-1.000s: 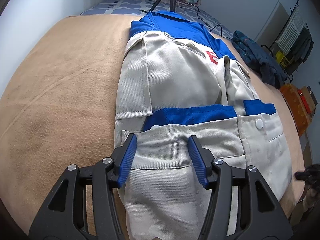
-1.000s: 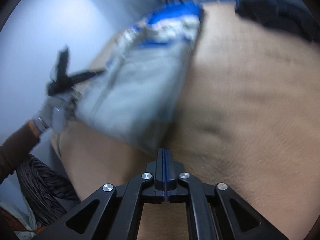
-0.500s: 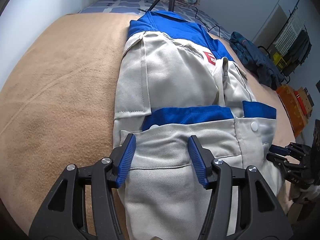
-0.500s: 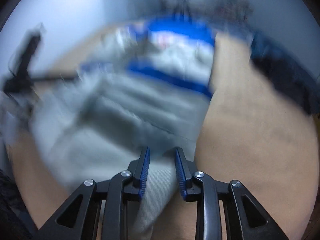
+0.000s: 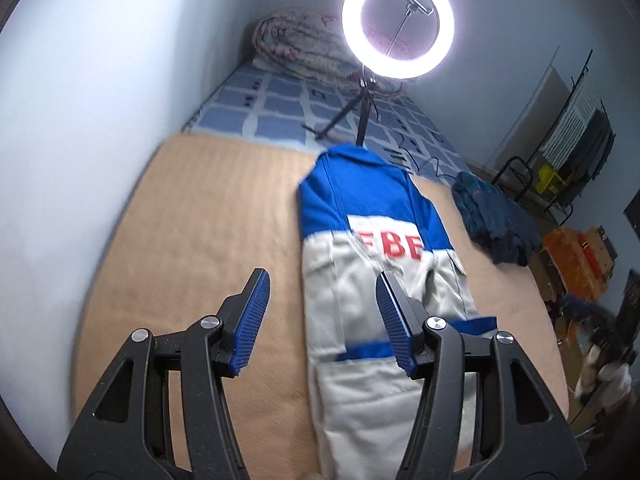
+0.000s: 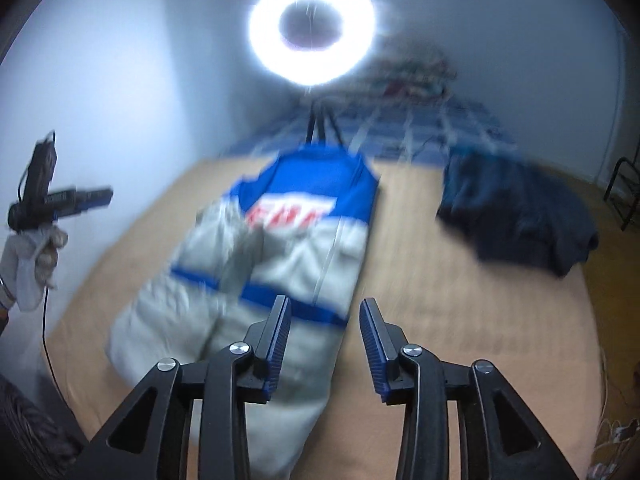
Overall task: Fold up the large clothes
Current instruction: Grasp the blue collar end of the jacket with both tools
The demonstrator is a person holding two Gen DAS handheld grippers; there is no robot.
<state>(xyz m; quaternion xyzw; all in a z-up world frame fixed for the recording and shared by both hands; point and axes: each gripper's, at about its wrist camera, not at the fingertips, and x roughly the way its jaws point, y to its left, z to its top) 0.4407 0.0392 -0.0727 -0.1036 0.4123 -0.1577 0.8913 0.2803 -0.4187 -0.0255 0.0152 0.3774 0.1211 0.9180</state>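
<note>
Coverall (image 5: 372,288) grey with blue yoke, blue bands, red letters, folded into long narrow strip on tan blanket (image 5: 208,232); left gripper (image 5: 322,320) released, empty; right gripper (image 6: 323,342) jaws opening, nothing held

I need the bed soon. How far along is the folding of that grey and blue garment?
Done: the grey and blue garment lies narrowed into a long strip on the tan blanket. In hand: nothing; the left gripper is open, the right gripper opening, both empty. Left: probably folding it shorter, then the dark garment.
</note>
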